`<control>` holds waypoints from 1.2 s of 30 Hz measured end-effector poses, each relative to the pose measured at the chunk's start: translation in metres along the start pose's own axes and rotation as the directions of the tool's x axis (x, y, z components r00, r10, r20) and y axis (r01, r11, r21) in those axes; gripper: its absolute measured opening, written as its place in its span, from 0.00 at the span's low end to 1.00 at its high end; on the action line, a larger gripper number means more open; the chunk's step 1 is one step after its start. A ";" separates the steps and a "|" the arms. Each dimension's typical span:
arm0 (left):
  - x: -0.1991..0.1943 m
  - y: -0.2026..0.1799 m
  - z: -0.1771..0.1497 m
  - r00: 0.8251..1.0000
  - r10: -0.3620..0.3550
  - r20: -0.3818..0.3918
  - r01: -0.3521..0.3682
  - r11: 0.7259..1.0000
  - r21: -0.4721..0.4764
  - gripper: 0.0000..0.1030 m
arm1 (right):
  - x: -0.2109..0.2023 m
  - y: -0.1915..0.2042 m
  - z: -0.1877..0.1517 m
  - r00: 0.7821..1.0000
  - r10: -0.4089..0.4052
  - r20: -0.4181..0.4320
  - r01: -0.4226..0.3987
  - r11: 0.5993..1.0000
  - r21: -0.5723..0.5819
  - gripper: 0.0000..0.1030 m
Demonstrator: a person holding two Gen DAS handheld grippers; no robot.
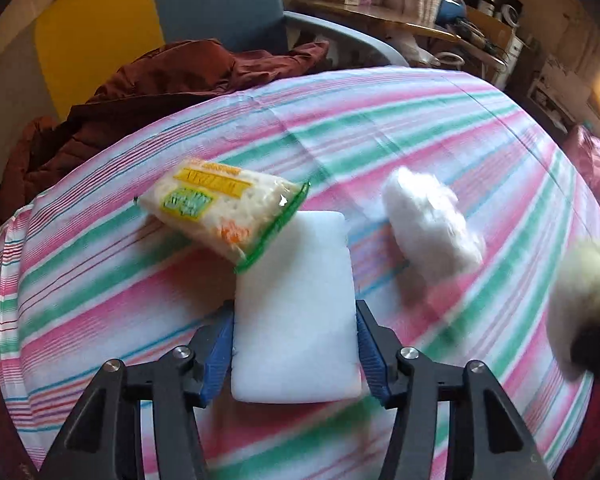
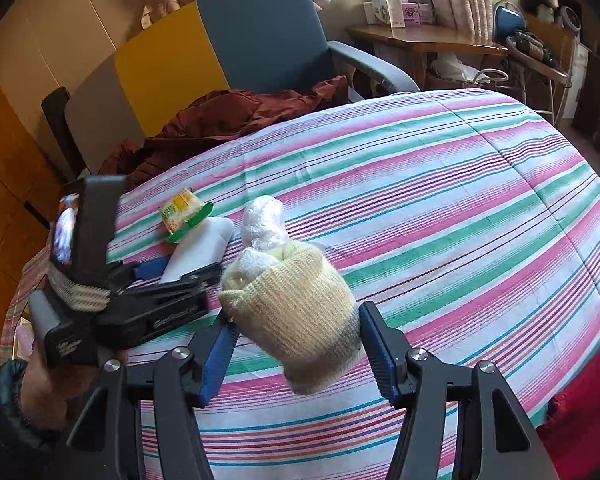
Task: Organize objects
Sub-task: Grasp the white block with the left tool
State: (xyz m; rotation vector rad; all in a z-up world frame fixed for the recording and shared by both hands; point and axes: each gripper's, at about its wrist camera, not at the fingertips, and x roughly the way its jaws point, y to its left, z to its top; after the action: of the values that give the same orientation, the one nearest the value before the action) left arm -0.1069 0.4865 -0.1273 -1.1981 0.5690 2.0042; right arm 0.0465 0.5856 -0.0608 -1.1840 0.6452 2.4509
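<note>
My left gripper (image 1: 295,312) is shut on a white foam block (image 1: 294,304) and holds it over the striped bedspread (image 1: 420,128). A yellow-and-green noodle packet (image 1: 220,212) lies just beyond the block, its green end over the block's far corner. A white fluffy wad (image 1: 432,224) lies to the right. My right gripper (image 2: 296,320) is shut on a cream knitted sock bundle (image 2: 300,312). In the right wrist view the left gripper (image 2: 168,276) with the block (image 2: 200,248) is at the left, the packet (image 2: 184,216) and the white wad (image 2: 264,220) beyond.
A maroon jacket (image 1: 132,96) is heaped at the bed's far left edge, in front of a blue and yellow chair (image 2: 240,48). A wooden desk (image 2: 420,40) with boxes stands behind. A red cloth (image 2: 580,400) lies at the near right.
</note>
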 end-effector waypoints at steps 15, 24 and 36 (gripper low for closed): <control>-0.067 0.026 -0.123 0.985 0.092 0.149 -0.074 0.990 -0.121 0.55 | 0.010 0.041 -0.019 0.998 0.045 -0.038 -0.050 0.989 -0.139 0.59; -0.068 0.030 -0.125 0.986 0.081 0.144 -0.061 0.988 -0.140 0.55 | 0.023 0.057 -0.032 0.995 0.053 -0.085 -0.068 0.979 -0.191 0.59; -0.068 0.028 -0.127 0.985 0.088 0.151 -0.067 0.988 -0.137 0.55 | 0.029 0.064 -0.036 0.992 0.060 -0.108 -0.083 0.973 -0.217 0.59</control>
State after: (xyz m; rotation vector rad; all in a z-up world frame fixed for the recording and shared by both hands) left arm -0.0357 0.3576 -0.1266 -1.0960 0.4166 2.2087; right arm 0.0219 0.5162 -0.0875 -1.3989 0.4581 2.5903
